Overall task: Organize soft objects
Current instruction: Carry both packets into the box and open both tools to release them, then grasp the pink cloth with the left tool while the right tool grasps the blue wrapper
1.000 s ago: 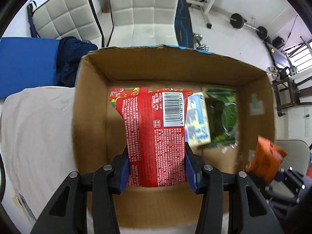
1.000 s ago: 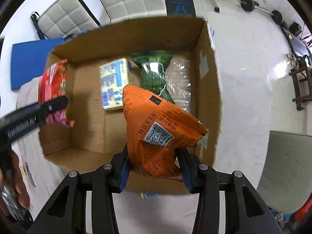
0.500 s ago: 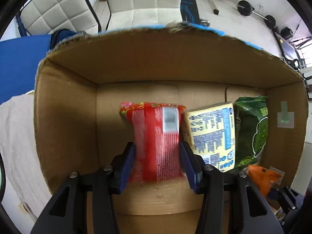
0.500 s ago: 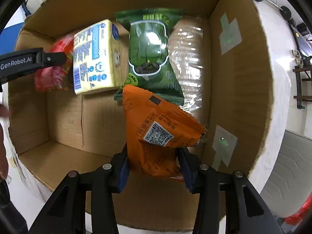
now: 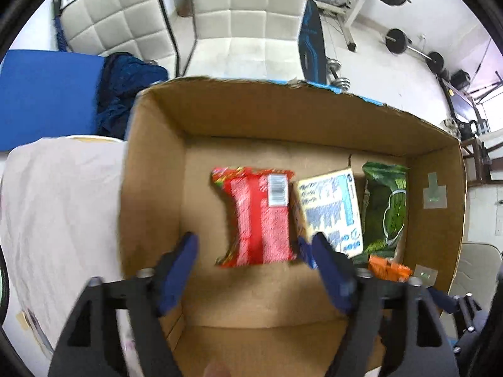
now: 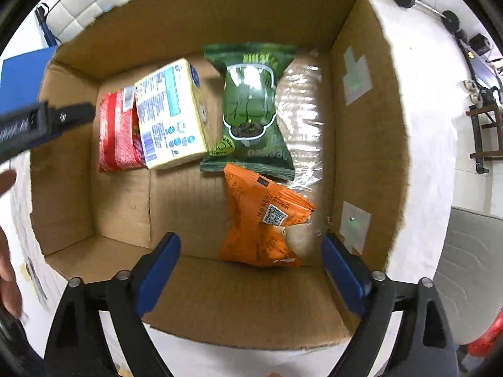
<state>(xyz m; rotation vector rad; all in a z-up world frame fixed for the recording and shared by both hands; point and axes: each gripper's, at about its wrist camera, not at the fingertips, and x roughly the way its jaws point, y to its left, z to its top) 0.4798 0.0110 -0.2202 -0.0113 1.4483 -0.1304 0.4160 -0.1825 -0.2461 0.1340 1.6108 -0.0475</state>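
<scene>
Inside the cardboard box (image 6: 361,144) lay four packets, one of each colour. Far left of the right gripper (image 6: 250,257), whose jaws stood spread wide and held nothing, the red packet (image 6: 116,132) carried a barcode sticker. Beside it and partly overlapping it, the pale yellow pack (image 6: 171,116) showed blue print too small to read. Ahead, the green packet (image 6: 251,110) bore unreadable lettering. Nearest, between the fingertips, the orange packet (image 6: 261,226) showed a QR code. The left gripper (image 5: 253,245) likewise gaped empty above the red packet (image 5: 257,216).
</scene>
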